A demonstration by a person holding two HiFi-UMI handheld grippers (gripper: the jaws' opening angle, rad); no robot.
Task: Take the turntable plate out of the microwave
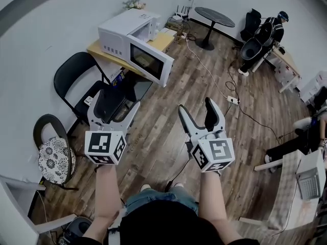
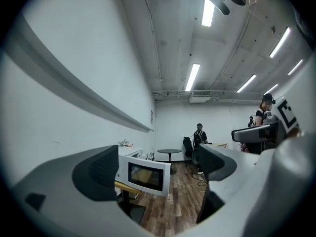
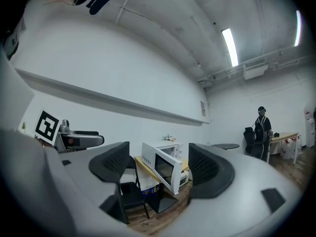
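A white microwave [image 1: 122, 34] stands on a small wooden table [image 1: 162, 41] by the wall, its door [image 1: 151, 61] swung open toward the room. I cannot see the turntable plate; the cavity is hidden behind the door. My left gripper [image 1: 115, 102] and right gripper [image 1: 196, 108] are held side by side well short of the microwave, above the wood floor, both open with nothing between the jaws. The microwave [image 2: 144, 175] shows far off between the open jaws of the left gripper [image 2: 157, 168]. Past the right gripper [image 3: 159, 165], the microwave [image 3: 167, 166] also stands at a distance.
A black chair [image 1: 75, 79] stands left of the table, and a chair with a patterned cushion [image 1: 55, 157] sits nearer me. A round black table [image 1: 215, 16], a person [image 1: 266, 32] at a desk and floor cables [image 1: 231, 99] lie at the back right.
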